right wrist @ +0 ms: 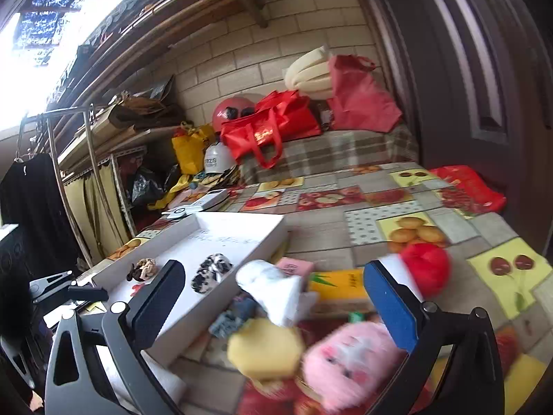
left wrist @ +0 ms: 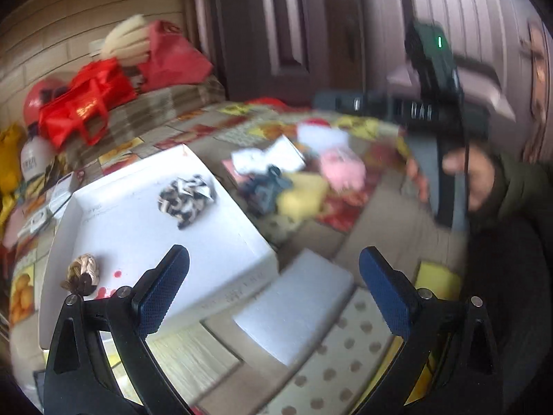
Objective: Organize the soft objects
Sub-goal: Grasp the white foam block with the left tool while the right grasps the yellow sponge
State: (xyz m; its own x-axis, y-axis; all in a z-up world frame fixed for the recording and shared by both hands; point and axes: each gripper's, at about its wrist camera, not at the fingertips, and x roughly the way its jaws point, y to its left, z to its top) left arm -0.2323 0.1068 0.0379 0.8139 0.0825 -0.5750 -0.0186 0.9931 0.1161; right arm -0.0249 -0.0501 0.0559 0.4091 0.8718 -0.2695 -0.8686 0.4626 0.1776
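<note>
Daylight floods the right wrist view from a blown-out window (right wrist: 41,45) at ten o'clock, glare erasing all detail there; the tiled wall (right wrist: 262,58) beyond is evenly lit; shadows are soft. The pink plush (right wrist: 349,363) at six o'clock is smeared by blur. The left wrist view is dimmer and motion-blurred from centre toward three o'clock; both frames bow lines and darken at the rims.

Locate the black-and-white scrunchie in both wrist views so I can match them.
Left wrist: black-and-white scrunchie sits upper centre-left, inside the white tray.
Right wrist: scrunchie sits centre-left, in the same tray, near its right wall.
Shared landmark: the red bag behind the tray.
</note>
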